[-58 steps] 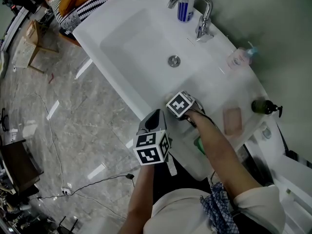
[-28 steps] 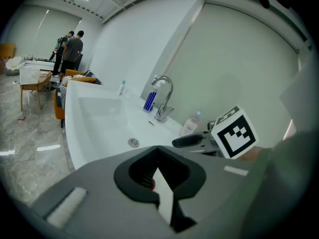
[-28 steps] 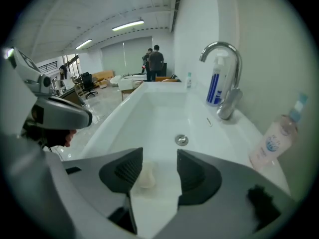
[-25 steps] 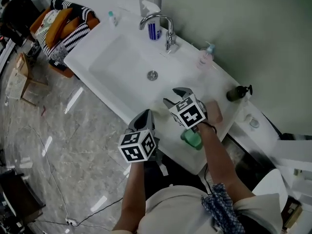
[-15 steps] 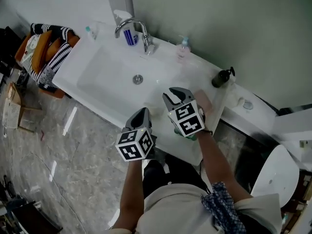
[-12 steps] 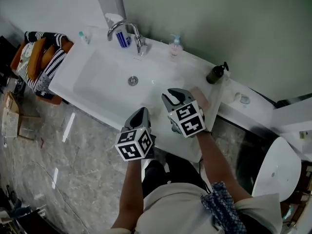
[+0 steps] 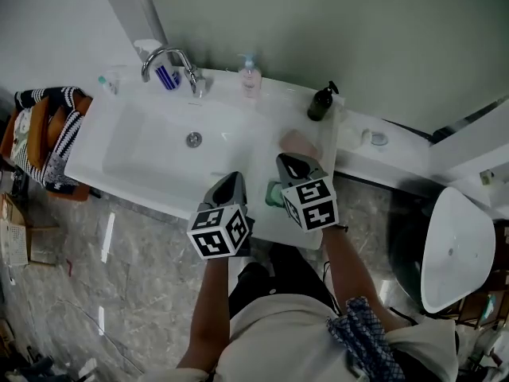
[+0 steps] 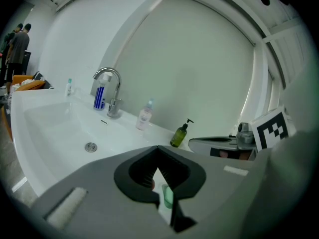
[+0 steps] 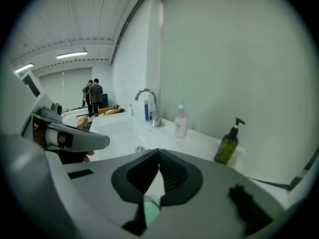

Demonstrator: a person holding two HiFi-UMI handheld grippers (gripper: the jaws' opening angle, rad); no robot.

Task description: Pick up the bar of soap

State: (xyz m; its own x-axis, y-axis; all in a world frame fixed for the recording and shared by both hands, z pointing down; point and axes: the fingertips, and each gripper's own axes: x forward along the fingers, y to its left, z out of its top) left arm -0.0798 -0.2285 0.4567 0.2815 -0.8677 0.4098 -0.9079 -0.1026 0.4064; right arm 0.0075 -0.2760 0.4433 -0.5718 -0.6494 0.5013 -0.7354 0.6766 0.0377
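Note:
The pink bar of soap [image 7: 299,143] lies flat on the white counter [image 7: 350,146], to the right of the basin. My right gripper [image 7: 293,160] hovers just in front of it, over a green object [image 7: 274,193] at the counter's front edge. Its jaws have just been closing and now stand shut with nothing between them; in the right gripper view the right gripper [image 9: 159,151] shows its tips meeting. My left gripper [image 7: 234,178] hangs beside it over the front rim. The left gripper view shows the left gripper [image 8: 157,147] also shut and empty.
The basin [image 7: 143,146] with its drain [image 7: 193,139] and chrome faucet [image 7: 169,56] fills the left of the counter. A clear pump bottle [image 7: 250,74] and a dark green pump bottle [image 7: 320,102] stand along the back wall. A basket of clothes [image 7: 36,130] sits at far left.
The right jaws went from wide open to shut, on nothing. Both grippers rose and drew back toward the counter's front. The soap stayed where it was.

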